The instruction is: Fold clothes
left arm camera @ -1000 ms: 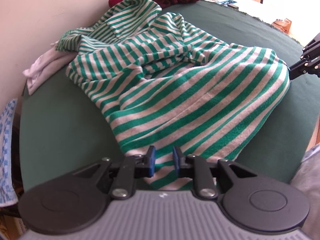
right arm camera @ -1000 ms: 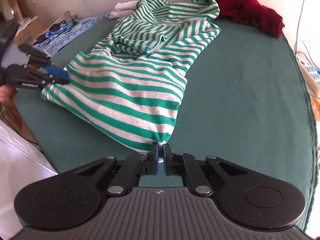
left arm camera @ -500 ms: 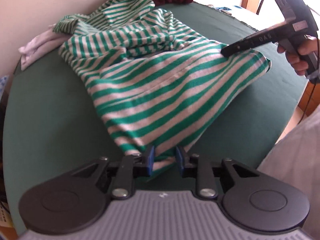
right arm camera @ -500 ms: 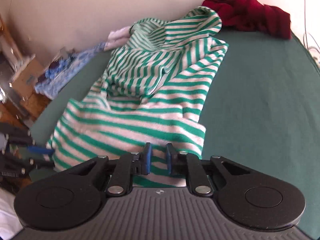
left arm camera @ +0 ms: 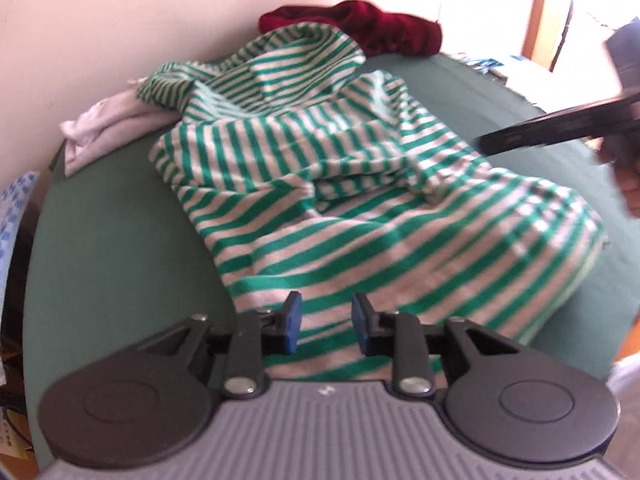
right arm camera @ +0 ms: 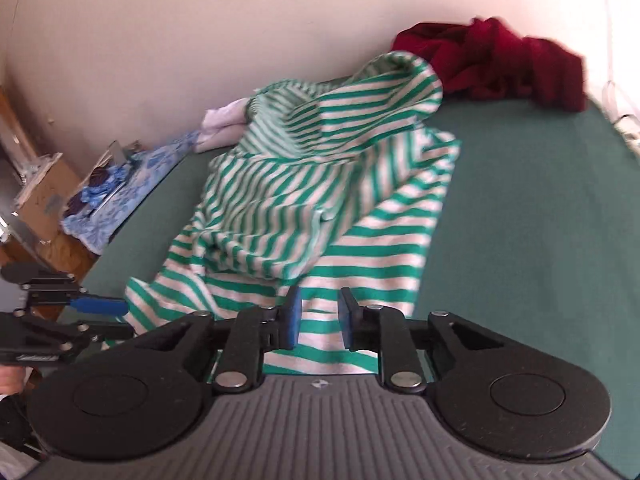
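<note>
Left wrist view shows your left gripper (left arm camera: 325, 322) with its blue fingers (left arm camera: 291, 322) spread apart over the near hem of the green-striped shirt (left arm camera: 360, 216), which lies rumpled across the green bench (left arm camera: 120, 248), a white cloth (left arm camera: 104, 128) at its far left and a dark red garment (left arm camera: 360, 32) behind it. Right wrist view shows your right gripper (right arm camera: 318, 316), fingers (right arm camera: 348, 316) likewise spread, poised over the shirt's other near edge, pinching nothing.
</note>
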Demonstrator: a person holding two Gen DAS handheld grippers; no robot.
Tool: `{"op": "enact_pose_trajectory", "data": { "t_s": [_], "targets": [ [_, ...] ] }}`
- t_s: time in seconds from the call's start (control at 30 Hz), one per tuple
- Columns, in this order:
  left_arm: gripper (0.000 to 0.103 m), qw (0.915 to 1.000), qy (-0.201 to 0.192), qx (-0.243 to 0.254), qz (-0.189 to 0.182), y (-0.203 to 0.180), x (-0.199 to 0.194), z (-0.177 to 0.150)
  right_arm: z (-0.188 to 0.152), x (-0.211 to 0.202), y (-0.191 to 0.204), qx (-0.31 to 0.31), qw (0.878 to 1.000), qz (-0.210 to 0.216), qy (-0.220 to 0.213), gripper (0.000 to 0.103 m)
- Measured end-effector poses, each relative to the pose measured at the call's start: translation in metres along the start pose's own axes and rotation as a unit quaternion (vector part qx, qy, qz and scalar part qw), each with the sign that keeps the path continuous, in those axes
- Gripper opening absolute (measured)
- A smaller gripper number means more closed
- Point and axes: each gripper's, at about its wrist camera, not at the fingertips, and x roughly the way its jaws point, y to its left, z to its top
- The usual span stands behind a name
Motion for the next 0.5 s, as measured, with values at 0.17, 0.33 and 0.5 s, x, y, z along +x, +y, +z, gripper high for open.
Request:
{"op": "enact_pose_trajectory", "data": {
  "t_s": [0.17,0.33,0.5],
  "targets": [
    [0.029,0.9999,0.002,-0.014,-0.006,0.009,0.011,-0.006,-0.021,-0.018,-0.016,0.017,0.998,-0.035,0.043,0.041],
    [0.031,0.9996,0.005,-0.022,-0.015,0.013,0.013,-0.007,-0.023,-0.002,-0.001,0.027,0.999,-0.005,0.017,0.009],
    [0.036,0.9991,0.000,-0.039,-0.015,0.019,0.013,-0.012,-0.022,0.024,0.011,-0.039,0.999,-0.025,0.015,0.002]
  ]
}}
